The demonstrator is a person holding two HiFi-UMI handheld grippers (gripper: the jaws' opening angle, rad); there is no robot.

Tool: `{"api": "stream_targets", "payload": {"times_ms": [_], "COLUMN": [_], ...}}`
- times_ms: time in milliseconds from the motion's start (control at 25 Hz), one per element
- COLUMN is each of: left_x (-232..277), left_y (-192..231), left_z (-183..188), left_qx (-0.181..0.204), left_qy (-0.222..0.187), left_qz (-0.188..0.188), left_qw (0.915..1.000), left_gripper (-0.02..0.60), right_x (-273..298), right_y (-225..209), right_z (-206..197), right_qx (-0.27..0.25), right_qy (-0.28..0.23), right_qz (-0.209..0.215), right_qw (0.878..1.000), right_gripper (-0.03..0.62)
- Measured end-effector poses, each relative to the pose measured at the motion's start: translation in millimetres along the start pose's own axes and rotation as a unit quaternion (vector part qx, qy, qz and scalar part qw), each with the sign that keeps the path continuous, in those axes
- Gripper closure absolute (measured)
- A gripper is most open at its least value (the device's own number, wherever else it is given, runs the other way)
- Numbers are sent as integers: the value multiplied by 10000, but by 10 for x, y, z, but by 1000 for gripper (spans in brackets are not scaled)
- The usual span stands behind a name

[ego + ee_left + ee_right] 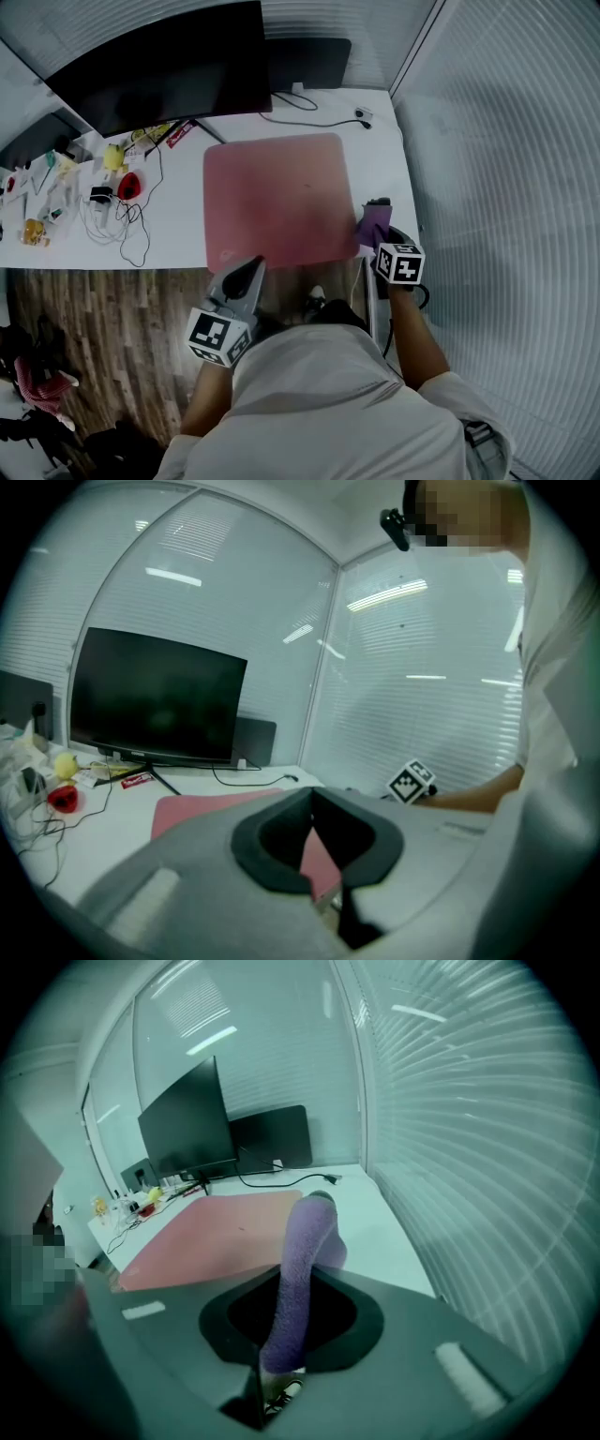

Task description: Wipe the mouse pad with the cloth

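While the right gripper (377, 232) pinches the purple cloth (304, 1241) at the mouse pad's (277, 202) near right corner, nothing steadies the pad (left gripper (249, 274) hangs nearer, jaws closed on nothing), so wiping could shove it sideways.

Small clutter (56, 192) at the desk's (178, 234) left edge is too small for us to identify. The head view's top edge cuts the monitor (159, 66). The cloth's (305, 1251) lower end drops from our sight inside the right gripper (298, 1283). The left gripper's (314, 803) body hides the mouse pad's (206, 808) near edge from us.
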State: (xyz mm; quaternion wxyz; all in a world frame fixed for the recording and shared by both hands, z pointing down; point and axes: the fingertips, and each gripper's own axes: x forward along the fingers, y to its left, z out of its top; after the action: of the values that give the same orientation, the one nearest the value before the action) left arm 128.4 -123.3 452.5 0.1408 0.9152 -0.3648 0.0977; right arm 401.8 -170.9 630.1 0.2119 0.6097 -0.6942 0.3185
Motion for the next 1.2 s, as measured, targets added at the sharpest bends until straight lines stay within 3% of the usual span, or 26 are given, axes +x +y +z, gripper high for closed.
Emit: {"api": "stream_targets", "payload": {"times_ms": [120, 280, 600, 760, 960, 1200], "left_x": [-243, -760, -2113, -2665, -2993, -2808], "left_y": [106, 451, 1462, 1828, 2064, 2054], "left_z": [25, -53, -370, -569, -720, -607], "left_qx": [-12, -99, -156, -266, -418, -341], "left_qy": [-35, 17, 65, 104, 50, -27], "left_qz": [20, 248, 1177, 1536, 1711, 1527], "left_qw": [10000, 9996, 9929, 9877, 9844, 9877], "left_gripper": [578, 580, 580, 580, 578, 580], "right_x": [-50, 31, 418, 583, 845, 1103], "right_y": [528, 1611, 4002, 4884, 5329, 4851], "right_z": [114, 163, -155, -315, -537, -710], "right_qx": [-224, -670, -1583, -1791, -1833, -1918], "right_qy": [-78, -63, 181, 222, 526, 911], "right_qz": [298, 956, 2326, 2799, 2881, 2215], "right_qw": [9993, 9931, 9594, 9429, 9384, 9517], "right_gripper": [546, 546, 546, 545, 545, 546]}}
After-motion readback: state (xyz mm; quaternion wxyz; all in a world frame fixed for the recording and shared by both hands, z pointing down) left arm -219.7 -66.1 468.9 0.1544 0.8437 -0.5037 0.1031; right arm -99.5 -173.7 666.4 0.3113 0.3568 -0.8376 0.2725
